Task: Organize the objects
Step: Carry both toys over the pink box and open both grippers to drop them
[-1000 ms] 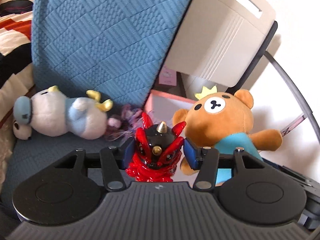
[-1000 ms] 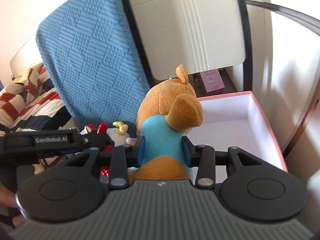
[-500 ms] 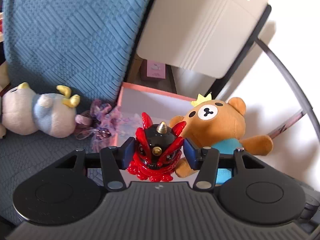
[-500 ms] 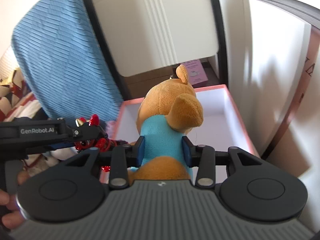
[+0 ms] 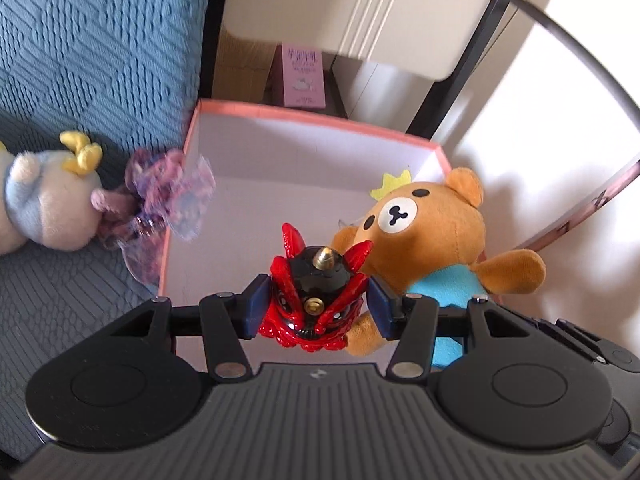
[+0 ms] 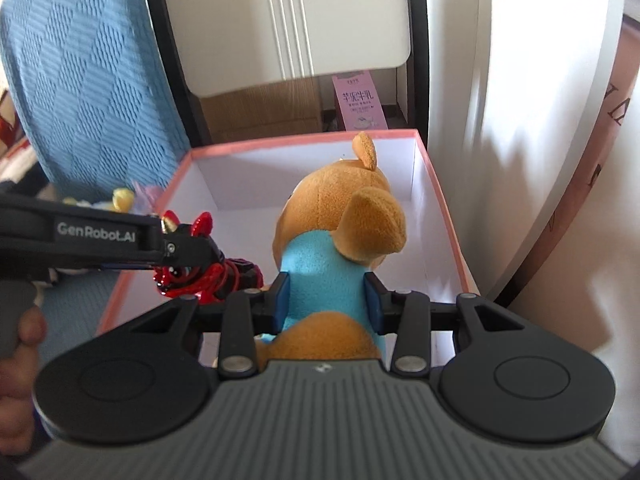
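My left gripper [image 5: 316, 306] is shut on a glossy red and black toy figure [image 5: 316, 300] with a gold horn, held above the pink-rimmed white box [image 5: 312, 114]. In the right wrist view that figure [image 6: 208, 276] hangs over the box's left wall [image 6: 136, 264]. My right gripper [image 6: 327, 298] is shut on the blue body of a brown teddy bear [image 6: 340, 220], also over the open box. The bear [image 5: 424, 232] faces the left camera, with a yellow crown on its head.
A pale plush toy [image 5: 44, 208] with yellow horns and a purple gauzy bundle [image 5: 168, 200] lie on the blue cushion [image 5: 80, 40] left of the box. Behind the box stand a beige chair back [image 6: 280, 16], cardboard and a pink carton [image 6: 358, 100]. A hand [image 6: 20, 360] grips the left tool.
Both grippers have carried their toys rightward and down, from beside the blue cushion to above the open box. The box now fills the middle of both views. The grips are unchanged.
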The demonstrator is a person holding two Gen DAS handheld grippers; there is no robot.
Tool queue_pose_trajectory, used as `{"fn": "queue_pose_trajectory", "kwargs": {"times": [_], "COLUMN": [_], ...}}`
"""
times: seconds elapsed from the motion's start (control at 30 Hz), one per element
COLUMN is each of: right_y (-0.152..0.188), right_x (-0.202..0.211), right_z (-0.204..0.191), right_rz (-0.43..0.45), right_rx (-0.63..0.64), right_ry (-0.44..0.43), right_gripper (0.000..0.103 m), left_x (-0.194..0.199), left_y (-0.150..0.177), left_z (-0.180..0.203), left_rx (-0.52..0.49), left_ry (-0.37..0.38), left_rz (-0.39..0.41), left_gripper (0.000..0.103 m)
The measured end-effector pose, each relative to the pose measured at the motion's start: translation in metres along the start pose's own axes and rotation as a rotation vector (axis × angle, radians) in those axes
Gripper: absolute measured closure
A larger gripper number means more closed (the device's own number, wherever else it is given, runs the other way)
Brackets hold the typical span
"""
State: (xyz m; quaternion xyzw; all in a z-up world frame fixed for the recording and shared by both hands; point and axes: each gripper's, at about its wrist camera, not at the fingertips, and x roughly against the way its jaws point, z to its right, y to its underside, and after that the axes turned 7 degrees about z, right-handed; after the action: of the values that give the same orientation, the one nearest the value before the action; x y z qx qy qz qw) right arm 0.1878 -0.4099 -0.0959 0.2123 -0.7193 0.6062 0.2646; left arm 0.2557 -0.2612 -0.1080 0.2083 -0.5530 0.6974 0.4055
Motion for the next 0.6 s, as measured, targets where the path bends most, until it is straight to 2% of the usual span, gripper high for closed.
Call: {"fn": "queue_pose_trajectory", "kwargs": {"times": [0.13,0.23,0.43,0.53,0.6], "right_y": [0.013,0.019,0.024,0.023,0.022], "right_x": [-0.012,-0.019,-0.023,-0.022,-0.02], "right_z": [0.005,0.012,0.014,0.014,0.014], "right_rz": [-0.035,-0.069,-0.072,-0.073,-0.073], "right_rx": [0.005,-0.047,-0.06,-0.054,-0.057], "right_ry": [0.009,-0.001,0.0,0.004,0.006], "right_gripper": [0.061,0.06,0.059,0.059,0.057], "left_x": [-0.016,-0.024,-0.031,-0.022,-0.016], "left_y": [0.014,0.019,0.025,0.024,0.023], "left_z": [0.003,0.003,0.0,0.0,0.001], "left_rx": [-0.014,-0.017,-0.005,-0.013,-0.019], "left_ry": [-0.012,-0.02,-0.007,0.015,0.014], "left_rz": [-0.044,-0.061,-0.075,-0.026,-0.03], "left_gripper": [0.044,0.044,0.044,0.043,0.038]}}
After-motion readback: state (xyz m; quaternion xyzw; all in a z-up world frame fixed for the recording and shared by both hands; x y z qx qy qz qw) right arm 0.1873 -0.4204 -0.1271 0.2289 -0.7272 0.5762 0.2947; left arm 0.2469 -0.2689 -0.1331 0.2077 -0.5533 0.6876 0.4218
